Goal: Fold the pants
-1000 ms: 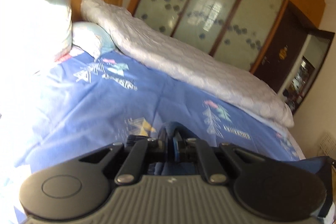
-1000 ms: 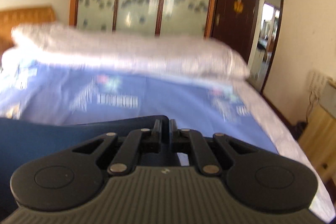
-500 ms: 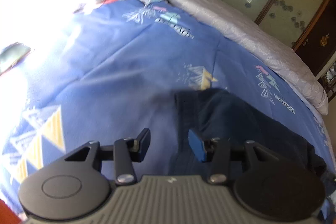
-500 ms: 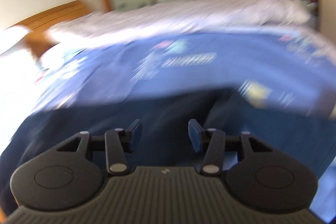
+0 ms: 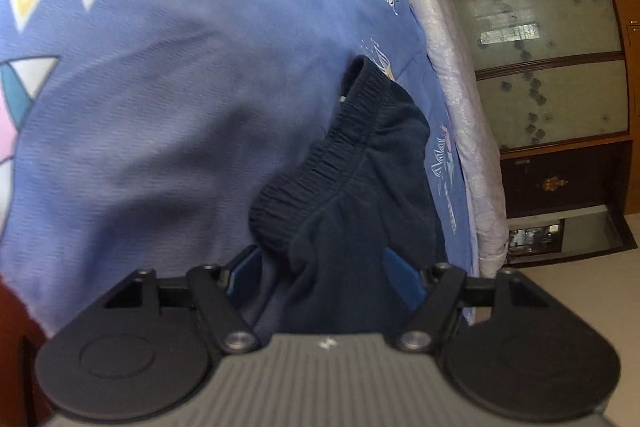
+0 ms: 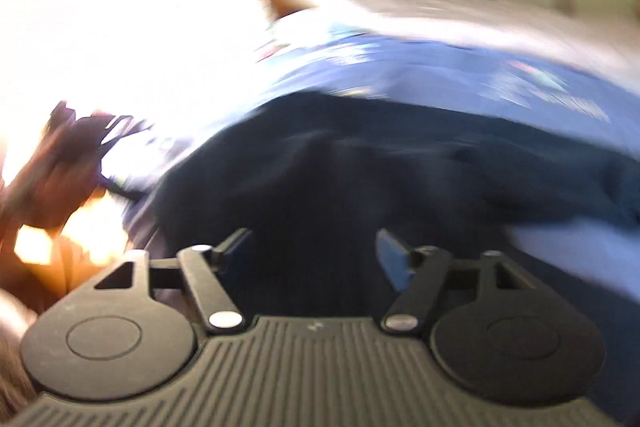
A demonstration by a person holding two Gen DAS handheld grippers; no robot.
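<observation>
Left wrist view: the left gripper (image 5: pixel 320 269) has its jaws parted, and they have just been opening. The dark navy pants (image 5: pixel 360 195) bulge up between the blue pads (image 5: pixel 404 277), but the pads do not seem to press the cloth, so the grip looks released. The pants lie bunched on the blue patterned sheet (image 5: pixel 180 107), their elastic waistband (image 5: pixel 320 167) running up and away from the gripper. A pale quilt (image 5: pixel 452 67) lies along the sheet's far edge, with a wardrobe (image 5: pixel 540 67) behind it.

Right wrist view, badly blurred: the right gripper (image 6: pixel 314 255) is spread wide, its jaws just opened, nothing clamped. The pants (image 6: pixel 380 163) spread across the sheet (image 6: pixel 420 71) ahead of and under the fingers. At the left edge a blurred hand (image 6: pixel 52 163) shows against glare
</observation>
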